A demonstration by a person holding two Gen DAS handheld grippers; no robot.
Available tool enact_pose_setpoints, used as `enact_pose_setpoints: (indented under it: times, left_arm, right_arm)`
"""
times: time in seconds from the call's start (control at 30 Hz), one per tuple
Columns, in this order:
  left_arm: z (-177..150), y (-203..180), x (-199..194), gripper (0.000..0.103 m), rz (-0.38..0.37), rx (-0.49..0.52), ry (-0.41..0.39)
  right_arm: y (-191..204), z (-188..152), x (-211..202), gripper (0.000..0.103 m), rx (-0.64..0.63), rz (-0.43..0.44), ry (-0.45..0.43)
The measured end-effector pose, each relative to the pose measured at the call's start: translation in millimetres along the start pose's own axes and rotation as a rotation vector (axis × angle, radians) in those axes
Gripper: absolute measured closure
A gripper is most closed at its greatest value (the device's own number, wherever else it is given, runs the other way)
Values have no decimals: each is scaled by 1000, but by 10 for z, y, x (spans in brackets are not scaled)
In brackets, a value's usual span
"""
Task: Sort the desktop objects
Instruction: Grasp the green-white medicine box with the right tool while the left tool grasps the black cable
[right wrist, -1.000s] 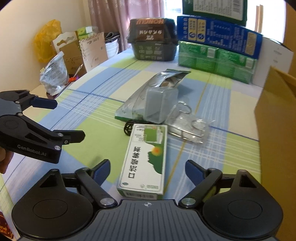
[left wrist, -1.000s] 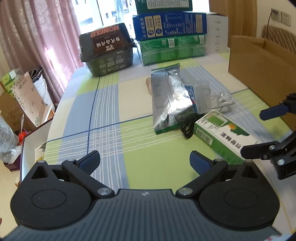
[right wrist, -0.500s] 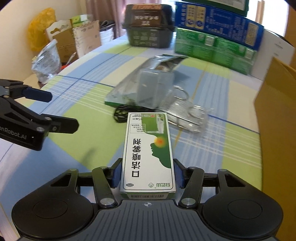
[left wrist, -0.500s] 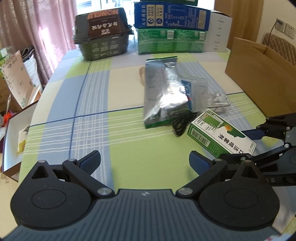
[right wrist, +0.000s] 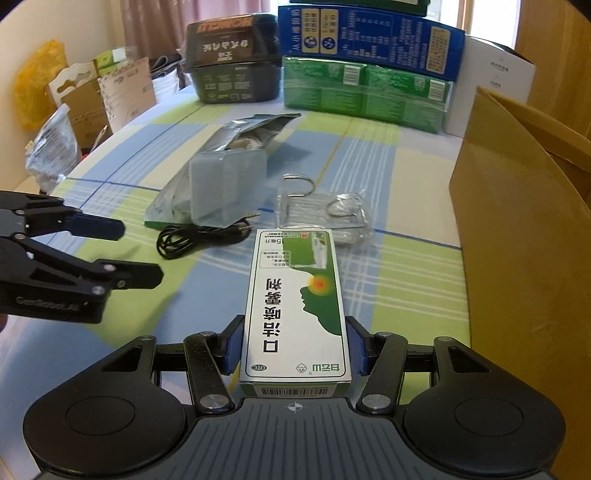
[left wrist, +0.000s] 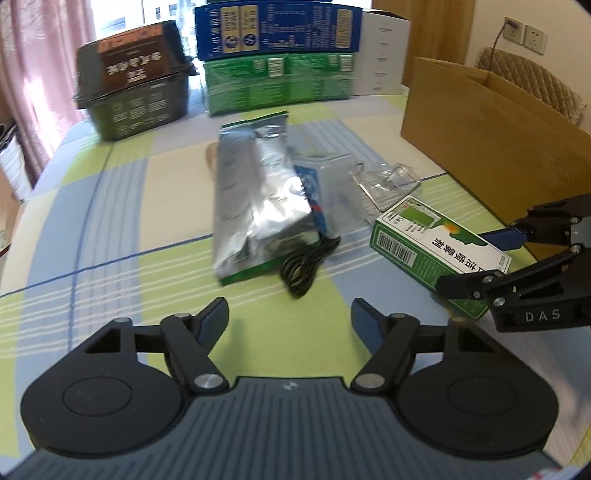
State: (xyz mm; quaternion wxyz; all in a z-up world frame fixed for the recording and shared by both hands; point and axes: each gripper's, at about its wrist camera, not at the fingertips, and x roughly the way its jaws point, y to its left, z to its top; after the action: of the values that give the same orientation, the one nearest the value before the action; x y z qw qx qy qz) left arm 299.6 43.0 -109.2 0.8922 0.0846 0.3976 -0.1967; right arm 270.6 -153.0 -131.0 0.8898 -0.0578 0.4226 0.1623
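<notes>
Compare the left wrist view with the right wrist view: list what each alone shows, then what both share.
Left wrist only: the wall socket and the wicker chair behind the cardboard box; its own jaws closing on nothing.
Right wrist only: the yellow bag and the cartons off the table's left edge; the pads pressed on the green box.
Both: the foil bag, black cable, wire clips and stacked boxes.

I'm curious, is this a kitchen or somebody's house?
Probably a room in a home: a checked tablecloth covers the table, pink curtains hang by the window, and food boxes are stacked at the back.
</notes>
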Motion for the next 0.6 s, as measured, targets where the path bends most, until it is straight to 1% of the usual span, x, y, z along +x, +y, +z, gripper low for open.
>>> enact_pose_setpoints:
  times: [0.07,0.13,0.33,0.37,0.43,0.47,0.5,0.57,0.6]
  left_arm:
    - [37,-17,69,43,-15,1,-7]
    - [74,-21,146,52,-26,-3,-7]
    - [157,-56,330,52,-43,-12,-4]
    - [161,-68,356,54,-40,-9,0]
    - [161,-92,391,74,-30,-10,13]
    - [154,-104,388,78,-22,-8,11]
    - [153,-110,380,85,-26,-5,15]
    - [150,-105,347,86,-39,-22,23]
    - [143,-106,319,89,-40,-34,23]
  right_arm:
    - [-7,4,6,50,-2,1,3]
    - [-15,8,14,50,-1,1,4]
    - [-56,14,33,50,16,5,6]
    - [-62,15,38,50,20,7,9]
    - [-55,8,40,50,22,6,13]
    - [-48,7,40,50,22,4,13]
    - [-39,4,38,50,20,5,13]
    - [-22,-4,26,51,20,10,14]
    - [-16,-16,15,51,20,11,14]
